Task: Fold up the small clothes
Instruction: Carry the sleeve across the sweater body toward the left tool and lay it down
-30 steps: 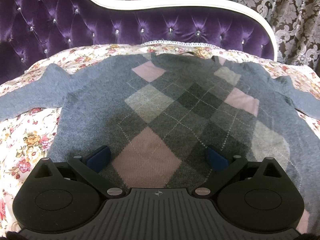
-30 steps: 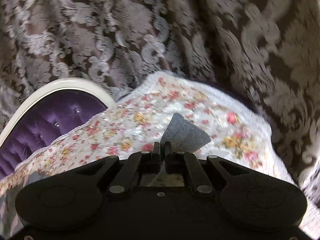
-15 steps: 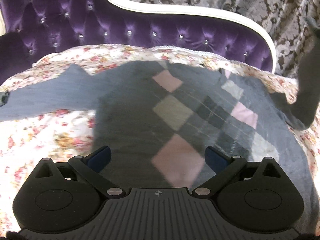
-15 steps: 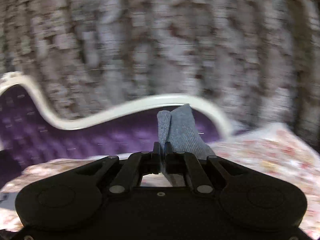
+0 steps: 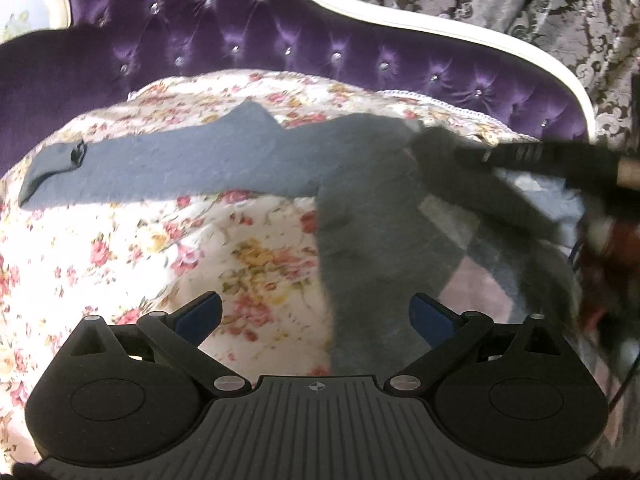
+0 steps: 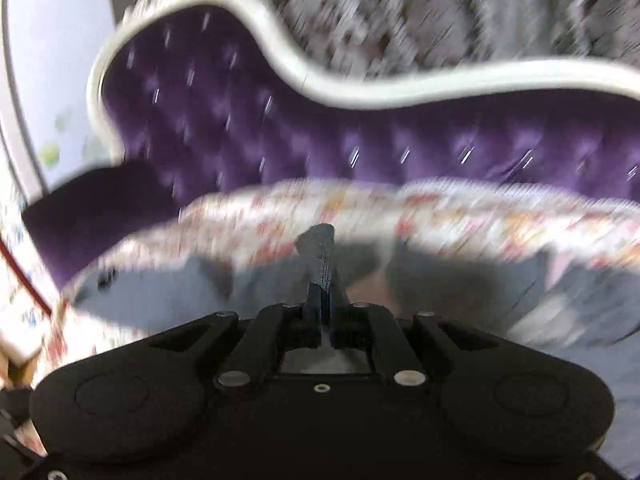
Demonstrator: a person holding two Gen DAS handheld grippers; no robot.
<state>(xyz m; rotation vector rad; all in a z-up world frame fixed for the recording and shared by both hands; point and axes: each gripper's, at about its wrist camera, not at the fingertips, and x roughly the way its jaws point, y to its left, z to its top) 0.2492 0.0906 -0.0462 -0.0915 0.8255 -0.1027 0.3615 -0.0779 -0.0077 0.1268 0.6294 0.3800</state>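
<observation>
Left cam only: my left gripper (image 5: 316,316) spread wide, empty, over the sweater (image 5: 372,240) hem edge; its left sleeve (image 5: 160,168) flat on the floral sheet (image 5: 132,248). Right cam, blurred: my right gripper (image 6: 322,300) clamped on the other sleeve (image 6: 320,248), above the sweater. Purple headboard (image 5: 280,36) bounds the far edge.

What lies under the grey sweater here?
The floral bedspread shows around the grey sweater; whatever lies beneath it is covered. The right gripper pinches a sleeve.

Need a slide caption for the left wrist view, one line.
Left gripper open over the floral sheet as the right gripper carries a sweater sleeve across the body.
</observation>
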